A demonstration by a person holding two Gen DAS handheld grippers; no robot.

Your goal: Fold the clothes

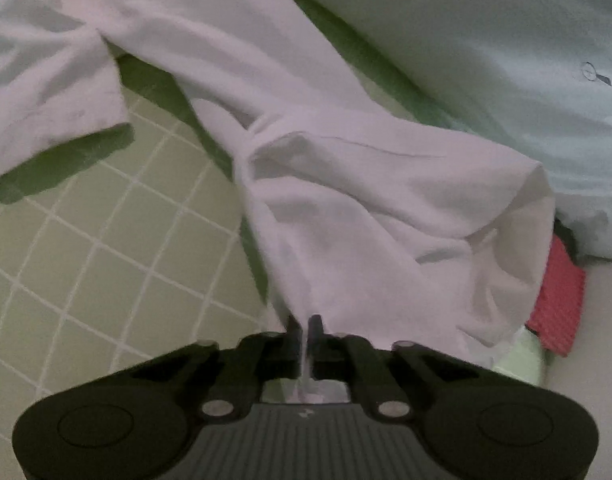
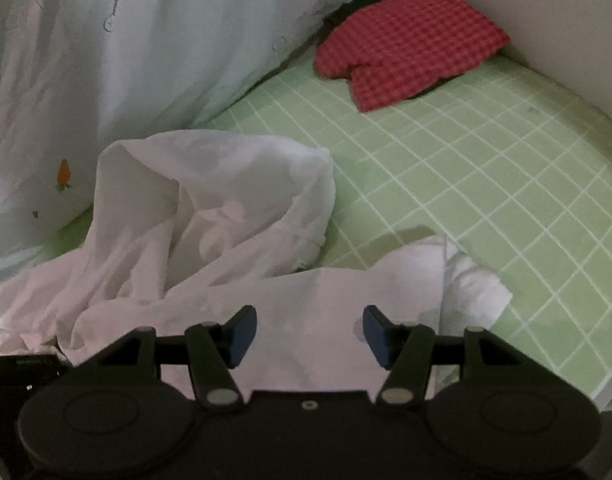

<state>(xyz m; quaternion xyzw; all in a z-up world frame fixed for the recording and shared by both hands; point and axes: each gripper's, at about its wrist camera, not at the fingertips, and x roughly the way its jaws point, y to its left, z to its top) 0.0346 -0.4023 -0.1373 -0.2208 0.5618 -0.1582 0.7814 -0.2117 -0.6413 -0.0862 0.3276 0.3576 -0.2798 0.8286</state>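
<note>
A white garment (image 1: 338,184) lies crumpled on a green checked sheet (image 1: 105,248). My left gripper (image 1: 305,326) is shut on an edge of the white garment, and the cloth hangs taut from its fingers above the sheet. In the right wrist view the same white garment (image 2: 209,216) is bunched in a heap in front of my right gripper (image 2: 310,330). The right gripper is open and empty, its blue pads (image 2: 241,334) wide apart just above a flat part of the garment.
A pale duvet with carrot prints (image 1: 486,48) is piled along the far side and also shows in the right wrist view (image 2: 145,40). A red checked cloth (image 2: 406,44) lies at the far corner by a white wall (image 2: 546,20). Green sheet (image 2: 486,184) stretches to the right.
</note>
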